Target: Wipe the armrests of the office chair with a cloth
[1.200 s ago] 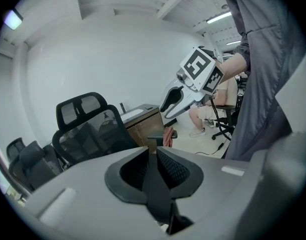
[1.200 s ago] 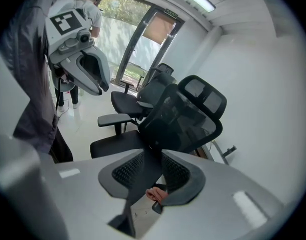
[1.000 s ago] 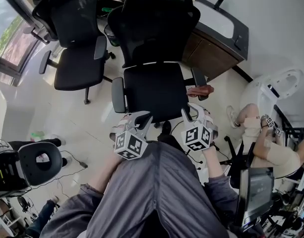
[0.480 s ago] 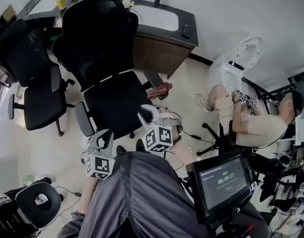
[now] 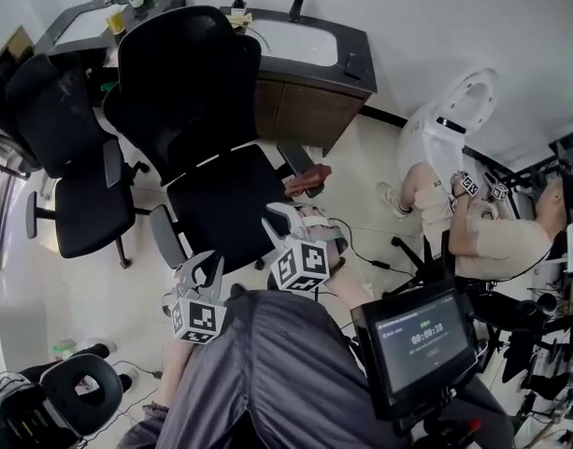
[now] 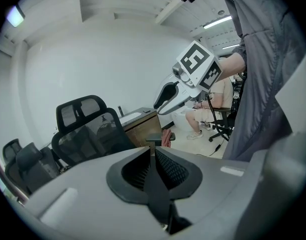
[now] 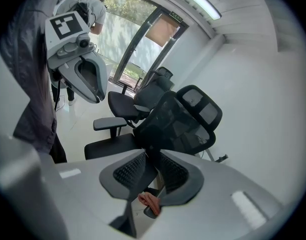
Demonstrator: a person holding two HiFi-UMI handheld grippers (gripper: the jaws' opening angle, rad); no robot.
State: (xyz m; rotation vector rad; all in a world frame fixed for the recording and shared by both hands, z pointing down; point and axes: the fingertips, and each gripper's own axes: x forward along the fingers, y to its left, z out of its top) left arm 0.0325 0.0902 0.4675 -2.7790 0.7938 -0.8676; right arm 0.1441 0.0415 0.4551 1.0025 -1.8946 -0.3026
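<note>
A black office chair [image 5: 221,204] stands in front of me. A reddish cloth [image 5: 307,180] lies bunched on its right armrest [image 5: 293,160]; the left armrest [image 5: 164,237] is bare. My right gripper [image 5: 291,215] hovers over the seat's front right corner, short of the cloth. It is open, its jaws have just been closing, and nothing is between them. The right gripper view shows the cloth [image 7: 149,200] beyond the right gripper [image 7: 153,156]. My left gripper [image 5: 197,271] hangs by the left armrest, and in its own view the left gripper [image 6: 153,149] has its pads together on nothing.
A second black chair [image 5: 80,185] stands to the left and another [image 5: 71,400] at the bottom left. Behind the chair is a sink cabinet [image 5: 305,92]. A seated person [image 5: 492,237] and a white seat [image 5: 450,124] are to the right. A screen [image 5: 422,340] is close by my right side.
The head view has swung, so the chair now sits further left and tilted. My left gripper now shows lower and further left than my right. The cloth stays on the armrest.
</note>
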